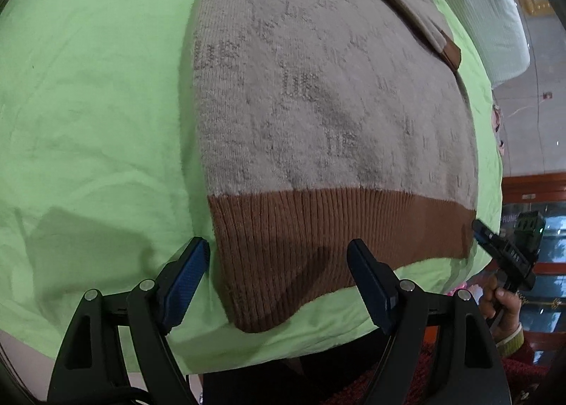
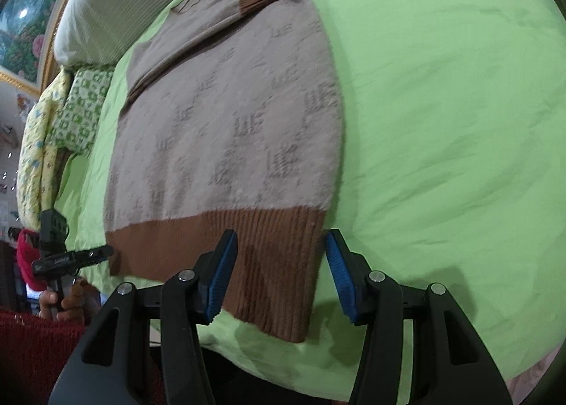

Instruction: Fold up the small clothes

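A small beige knit sweater (image 1: 318,93) with a brown ribbed hem (image 1: 318,245) lies flat on a green sheet (image 1: 88,86), with a sleeve folded across its upper part. My left gripper (image 1: 279,277) is open, its jaws astride the hem's left corner. The sweater also shows in the right wrist view (image 2: 230,129). My right gripper (image 2: 279,270) is open, its jaws astride the hem's (image 2: 247,249) right corner. Each gripper shows from the side in the other's view: the right one (image 1: 495,242) and the left one (image 2: 78,256).
The green sheet (image 2: 442,121) covers a bed. A white pillow (image 2: 106,8) and patterned folded bedding (image 2: 70,114) lie at its head. A white pillow (image 1: 488,8) shows top right in the left view. The bed's near edge is just below the hem.
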Tool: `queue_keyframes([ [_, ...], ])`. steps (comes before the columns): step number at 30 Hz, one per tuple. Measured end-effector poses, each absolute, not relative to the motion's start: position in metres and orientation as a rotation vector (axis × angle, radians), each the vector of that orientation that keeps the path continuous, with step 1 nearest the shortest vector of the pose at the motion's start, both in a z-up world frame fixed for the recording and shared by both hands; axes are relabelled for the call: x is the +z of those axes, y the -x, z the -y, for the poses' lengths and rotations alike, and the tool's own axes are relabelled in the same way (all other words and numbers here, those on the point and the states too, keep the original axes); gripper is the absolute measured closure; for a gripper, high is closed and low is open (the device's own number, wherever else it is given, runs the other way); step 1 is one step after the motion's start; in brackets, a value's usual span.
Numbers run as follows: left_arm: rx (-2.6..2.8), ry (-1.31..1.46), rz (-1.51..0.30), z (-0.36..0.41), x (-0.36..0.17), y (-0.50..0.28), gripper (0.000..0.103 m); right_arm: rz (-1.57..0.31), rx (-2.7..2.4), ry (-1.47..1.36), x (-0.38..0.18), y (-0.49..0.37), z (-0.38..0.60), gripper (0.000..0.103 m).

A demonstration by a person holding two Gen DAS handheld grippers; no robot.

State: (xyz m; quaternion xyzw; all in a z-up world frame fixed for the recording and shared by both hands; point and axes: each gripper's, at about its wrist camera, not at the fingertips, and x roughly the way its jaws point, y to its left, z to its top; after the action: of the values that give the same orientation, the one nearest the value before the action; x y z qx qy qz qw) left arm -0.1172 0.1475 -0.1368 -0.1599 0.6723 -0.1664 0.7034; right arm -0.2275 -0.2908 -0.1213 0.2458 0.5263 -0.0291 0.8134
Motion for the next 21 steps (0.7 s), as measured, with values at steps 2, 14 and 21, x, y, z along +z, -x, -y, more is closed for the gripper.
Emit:
queue_keyframes([
  [2, -0.363, 0.376, -1.485, -0.141, -0.138, 0.113, 0.025, -1.129, -0.050, -0.514, -0.123, 0.227, 0.287, 0.052],
  [14, -0.432, 0.458, -1.407, -0.142, -0.121, 0.106, 0.094, -1.017, 0.010, -0.651, -0.106, 0.229, 0.296, 0.094],
  [21, -0.453, 0.512, -1.290, -0.144, -0.077, 0.071, 0.095, -0.871, 0.072, -0.673, -0.063, 0.194, 0.298, 0.094],
])
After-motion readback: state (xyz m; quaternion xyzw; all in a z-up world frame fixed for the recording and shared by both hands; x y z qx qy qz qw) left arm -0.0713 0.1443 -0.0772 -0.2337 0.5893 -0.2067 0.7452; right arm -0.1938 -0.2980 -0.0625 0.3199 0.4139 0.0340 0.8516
